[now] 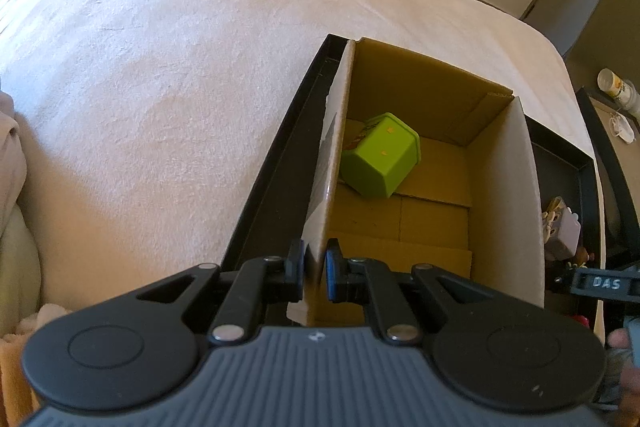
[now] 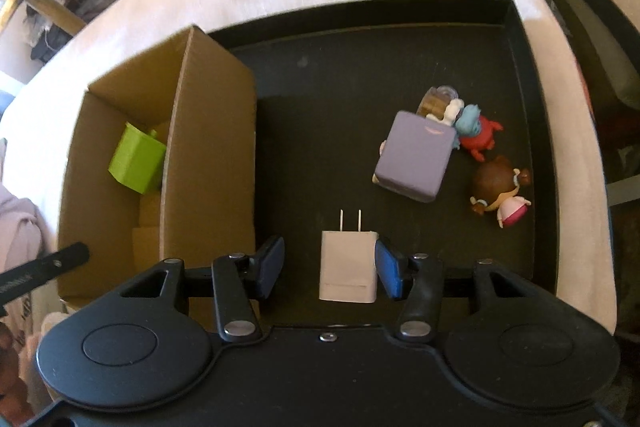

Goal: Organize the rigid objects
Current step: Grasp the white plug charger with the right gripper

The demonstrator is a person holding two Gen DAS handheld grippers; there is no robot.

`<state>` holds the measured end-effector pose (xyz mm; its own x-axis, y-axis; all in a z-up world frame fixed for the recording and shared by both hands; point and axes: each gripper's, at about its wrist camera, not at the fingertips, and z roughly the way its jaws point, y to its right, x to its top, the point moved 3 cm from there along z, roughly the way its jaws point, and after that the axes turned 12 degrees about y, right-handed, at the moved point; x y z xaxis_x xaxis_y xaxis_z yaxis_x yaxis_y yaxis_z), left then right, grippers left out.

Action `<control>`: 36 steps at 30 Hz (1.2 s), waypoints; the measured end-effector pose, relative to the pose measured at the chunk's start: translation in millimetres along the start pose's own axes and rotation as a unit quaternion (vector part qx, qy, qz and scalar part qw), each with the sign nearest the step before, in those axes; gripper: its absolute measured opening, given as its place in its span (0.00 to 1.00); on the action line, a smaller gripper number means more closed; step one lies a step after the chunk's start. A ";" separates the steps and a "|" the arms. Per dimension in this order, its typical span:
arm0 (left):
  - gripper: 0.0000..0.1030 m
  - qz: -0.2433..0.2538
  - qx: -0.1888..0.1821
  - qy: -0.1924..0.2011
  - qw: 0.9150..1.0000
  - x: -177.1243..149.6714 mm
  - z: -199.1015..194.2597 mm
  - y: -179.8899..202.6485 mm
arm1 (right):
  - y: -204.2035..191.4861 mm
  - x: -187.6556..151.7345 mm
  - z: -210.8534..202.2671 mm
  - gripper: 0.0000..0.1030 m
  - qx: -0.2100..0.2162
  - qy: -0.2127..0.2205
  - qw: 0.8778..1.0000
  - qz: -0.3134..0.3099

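My left gripper is pinched on the near end of the cardboard box, one pad on each face of its left wall, looking forward along that wall. My right gripper hangs above the near part of the black tray, angled down at it, its fingers spread with the white charger between them. The right blue pad sits right at the charger's edge, though I cannot tell whether it touches; the left pad stands clear of it.

The charger's long axis runs away from me, and its two metal prongs point toward the far side of the tray. It is a plain white block with a faint seam near its back end.

The box stands in the left part of the tray, open at the top, plain brown. Inside it a lime-green container lies tipped on its side against the left wall, toward the far end.

To the right of the charger, farther into the tray, sits a lilac cube. Huddled against the cube's far right corner are a red figure with a pale blue piece, and a small round wooden-looking thing I cannot make out. A brown-haired doll lies just right of the cube.
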<state>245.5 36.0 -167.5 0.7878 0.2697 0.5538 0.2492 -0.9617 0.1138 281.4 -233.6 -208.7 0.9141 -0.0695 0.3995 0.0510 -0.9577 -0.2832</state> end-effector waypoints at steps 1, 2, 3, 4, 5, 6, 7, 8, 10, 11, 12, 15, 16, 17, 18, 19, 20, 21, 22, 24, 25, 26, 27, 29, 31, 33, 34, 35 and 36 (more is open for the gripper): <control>0.09 0.000 0.000 0.000 1.000 0.2 0.0 -0.3 | 0.1 -0.8 2.9 0.49 -0.003 -0.003 1.000 -0.001; 0.09 -0.001 0.000 -0.001 1.000 0.3 0.3 -0.5 | 0.2 -1.2 5.9 0.49 -0.004 -0.006 1.000 -0.001; 0.09 -0.001 0.000 -0.002 1.000 0.3 0.4 -1.0 | 0.2 -1.6 8.2 0.49 -0.004 -0.008 1.000 0.000; 0.09 -0.002 0.000 -0.002 1.000 0.1 0.5 -1.3 | -0.6 -2.2 10.5 0.49 -0.006 -0.010 1.000 -0.001; 0.09 -0.003 0.000 -0.003 1.000 -0.1 0.7 -1.4 | -1.0 -2.8 12.7 0.49 -0.008 -0.012 1.000 -0.002; 0.09 -0.002 -0.001 -0.003 1.000 -0.3 0.9 -1.3 | -1.6 -3.7 15.4 0.49 -0.011 -0.014 1.000 -0.004; 0.09 -0.002 -0.001 -0.003 1.000 -0.5 0.8 -1.3 | -2.0 -4.9 18.2 0.49 -0.013 -0.017 1.000 -0.006; 0.09 -0.002 -0.001 -0.003 1.000 -0.6 0.7 -1.3 | -2.8 -6.4 20.6 0.49 -0.016 -0.020 1.000 -0.009; 0.09 -0.002 -0.001 -0.003 1.000 -0.3 0.6 -0.7 | -4.4 -8.8 25.0 0.44 -0.023 -0.024 0.999 -0.018; 0.09 -0.002 -0.001 -0.003 1.000 -0.3 0.4 -0.5 | -5.4 -10.2 26.3 0.35 -0.028 -0.025 0.999 -0.024; 0.09 -0.002 -0.001 -0.003 1.000 -0.3 0.4 -0.5 | -6.2 -10.8 26.2 0.35 -0.027 -0.023 0.999 -0.028; 0.09 -0.003 -0.003 -0.003 1.000 -0.7 0.0 -0.7 | -9.2 -10.0 21.5 0.34 -0.023 -0.015 0.999 -0.032; 0.09 -0.003 -0.004 -0.003 1.000 -0.6 -0.1 -0.6 | -10.6 -8.7 18.8 0.34 -0.021 -0.012 0.999 -0.031; 0.09 -0.003 -0.004 -0.003 1.000 -0.8 -0.4 -0.4 | -11.8 -7.4 14.2 0.12 -0.022 -0.006 0.999 -0.031; 0.09 -0.003 -0.004 -0.003 1.000 -0.1 -0.5 0.1 | -13.3 -4.7 10.5 0.03 -0.021 -0.001 0.999 -0.032; 0.09 -0.002 -0.004 -0.003 1.000 0.1 -0.6 0.3 | -14.9 -0.8 5.6 0.03 -0.017 0.004 0.999 -0.028; 0.09 -0.002 -0.004 -0.002 1.000 0.2 -0.8 0.2 | -16.4 2.7 0.4 0.03 -0.012 0.011 0.999 -0.027; 0.09 -0.002 -0.005 -0.002 1.000 0.2 -1.0 -0.1 | -18.6 6.4 -4.0 0.03 -0.011 0.017 0.999 -0.031; 0.09 -0.003 -0.005 -0.002 1.000 0.2 -1.1 -0.6 | -20.8 9.9 -7.6 0.03 -0.011 0.023 0.999 -0.036; 0.10 -0.006 -0.008 -0.002 1.000 0.2 -1.3 -1.9 | -18.3 16.2 -8.1 0.06 -0.011 0.022 0.999 -0.032; 0.10 -0.007 -0.010 -0.002 1.000 0.3 -1.4 -2.4 | -17.9 15.7 -6.4 0.08 -0.015 0.015 0.999 -0.027; 0.10 -0.007 -0.010 -0.002 1.000 0.4 -1.6 -2.8 | -17.0 13.4 -3.5 0.19 -0.015 0.007 1.000 -0.022; 0.10 -0.007 -0.010 -0.002 1.000 0.7 -1.9 -3.7 | -16.9 10.7 0.1 0.32 -0.015 -0.001 1.000 -0.019; 0.10 -0.009 -0.007 -0.002 1.000 1.4 -2.5 -5.6 | -16.1 8.3 9.2 0.43 -0.021 -0.008 1.000 -0.014; 0.10 -0.010 -0.005 -0.002 1.000 2.8 -3.5 -6.8 | -12.3 4.1 17.3 0.43 -0.023 -0.018 1.000 0.000; 0.10 -0.009 -0.003 -0.003 1.000 3.7 -4.5 -8.8 | -9.6 2.4 24.6 0.43 -0.016 -0.027 0.999 0.017; 0.10 -0.009 -0.003 -0.004 1.000 3.8 -4.8 -9.6 | -9.7 1.7 26.8 0.43 -0.017 -0.028 0.999 0.020; 0.10 -0.008 -0.002 -0.004 1.000 4.2 -5.1 -10.1 | -10.7 1.2 29.3 0.43 -0.019 -0.027 0.999 0.018; 0.10 -0.007 -0.002 -0.004 1.000 4.6 -5.4 -10.5 | -11.9 1.3 30.9 0.43 -0.021 -0.027 0.999 0.015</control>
<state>243.5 47.1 -161.7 0.7889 0.2841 0.5450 0.2587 -0.9579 0.1247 294.4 -213.7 -231.7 0.9351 -0.0851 0.3440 0.0070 -0.9661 -0.2581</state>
